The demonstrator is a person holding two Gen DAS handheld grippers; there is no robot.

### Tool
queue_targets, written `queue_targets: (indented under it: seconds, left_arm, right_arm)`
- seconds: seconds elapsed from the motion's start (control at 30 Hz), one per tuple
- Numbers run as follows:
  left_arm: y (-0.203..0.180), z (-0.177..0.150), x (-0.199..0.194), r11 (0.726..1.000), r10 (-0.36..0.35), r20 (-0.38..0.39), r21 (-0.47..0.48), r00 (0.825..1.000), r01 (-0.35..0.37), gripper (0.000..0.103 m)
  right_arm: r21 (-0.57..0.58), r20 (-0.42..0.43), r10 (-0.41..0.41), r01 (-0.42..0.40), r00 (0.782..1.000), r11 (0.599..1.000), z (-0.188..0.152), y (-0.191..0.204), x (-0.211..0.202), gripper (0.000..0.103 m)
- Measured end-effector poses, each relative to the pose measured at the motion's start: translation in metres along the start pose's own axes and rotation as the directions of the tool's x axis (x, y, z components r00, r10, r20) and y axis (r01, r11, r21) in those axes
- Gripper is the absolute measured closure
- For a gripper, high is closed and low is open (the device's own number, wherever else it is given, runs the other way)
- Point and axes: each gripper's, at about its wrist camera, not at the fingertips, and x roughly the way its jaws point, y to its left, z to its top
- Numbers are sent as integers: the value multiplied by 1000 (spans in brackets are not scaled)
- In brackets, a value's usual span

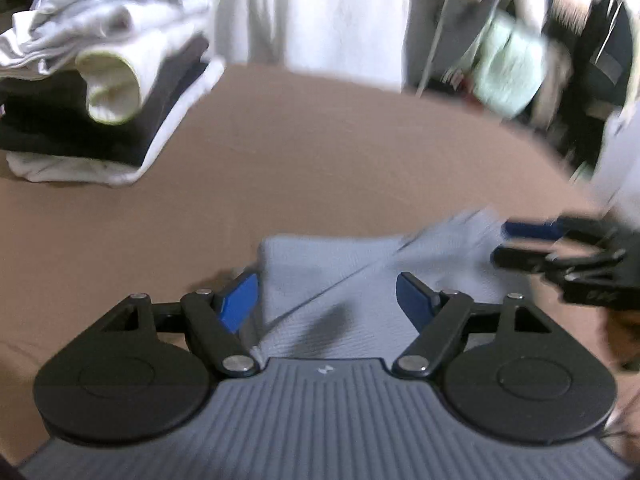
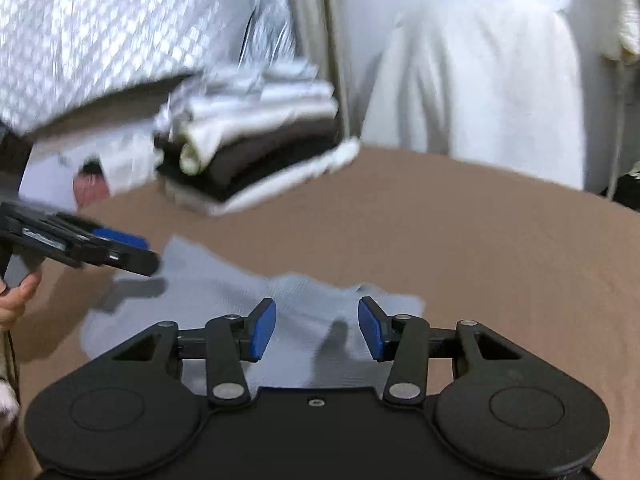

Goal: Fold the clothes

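On brown bedsheet (image 1: 320, 152), just in front of both grippers, lies light-blue garment (image 1: 344, 280), already partly folded w/ a diagonal fold edge across it; landmark for all places below is this garment.

Left gripper (image 1: 326, 292) hangs over its near edge, jaws wide apart, blue pads either side of cloth but not pressing; nothing held. Right gripper (image 2: 317, 326) sits over garment's other end, jaws apart approx halfway, cloth below & between pads, no pinch visible; empty too.

Handling, as a judgement: thin ribbed knit, soft, light, no stiffness; will droop & slide on itself when lifted, not fragile. Best hold looks like corners or a folded edge, one gripper per end, pinching all layers so fold doesn't slip open.

Beyond garment, to the far left, stack of folded clothes (image 1: 92, 92): white, dark & pale layers, a rolled cuff facing out.

Views differ: left wrist cam shows right gripper side-on at garment's right, plus a blurred mint-green cloth (image 1: 508, 76) far right beyond bed edge; right wrist cam lacks that, but shows a quilted silver bag (image 2: 92, 40) behind stack, and a person's hand (image 2: 16, 300) holding left gripper's handle. Motion blur in both.
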Motion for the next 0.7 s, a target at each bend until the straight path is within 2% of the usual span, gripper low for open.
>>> queue_targets:
  seconds: [0.07,0.13,0.17,0.2,0.27,0.3,0.37,0.4,0.43,0.47,0.5,0.6,0.63,0.7]
  left_arm:
    - [3,6,21,999,32,-41,29,999,-31,22]
    - [14,16,29,1000,-2,-59,-18,998,1,22]
    - [18,19,26,999,7,-48,-31,999,-8,22]
    - [21,23,23,999,22,-33,-41,999,-23,22]
    - [27,20,14,993,112,25,-50,993,-111,22]
    - [33,17,9,991,114,30,-68,993,-112,22]
    - [55,10,4,983,-4,-9,-183,1000,2,22]
    - [69,4,5,955,-104,-31,-282,994,91,22]
    - [79,-1,7,914,-197,-45,-370,979,166,22]
    - [89,-6,9,861,-285,-52,-452,957,232,22]
    - [99,-10,11,796,-372,-50,-531,927,291,22]
    - [111,-15,16,710,-489,-14,-587,872,388,22]
    - [114,-14,17,715,-489,-15,-580,872,391,22]
    - [116,-10,15,742,-469,-4,-545,883,391,22]
  right_arm:
    - [-4,-56,-52,52,997,999,-1,1,23,52]
    - [52,-98,-138,143,986,988,1,-10,41,52]
    - [86,-111,-177,187,978,979,1,-19,44,50]
    - [123,-110,-205,218,973,968,1,-27,40,42]
    - [190,-108,-213,230,971,954,3,-42,25,41]
    - [220,-107,-208,227,972,949,3,-48,17,41]
    - [294,-136,-131,167,982,941,-2,-62,3,41]
    - [354,-147,-61,110,987,929,-8,-69,-3,41]
    - [426,-147,14,50,989,903,-15,-75,-8,41]
    - [495,-138,78,1,987,869,-24,-79,-11,40]
    - [557,-124,131,-40,984,829,-33,-83,-14,39]
    - [652,-101,206,-92,973,752,-54,-86,-18,38]
    - [667,-102,223,-100,969,739,-59,-86,-18,38]
    - [651,-137,237,-93,962,753,-64,-78,-12,38]
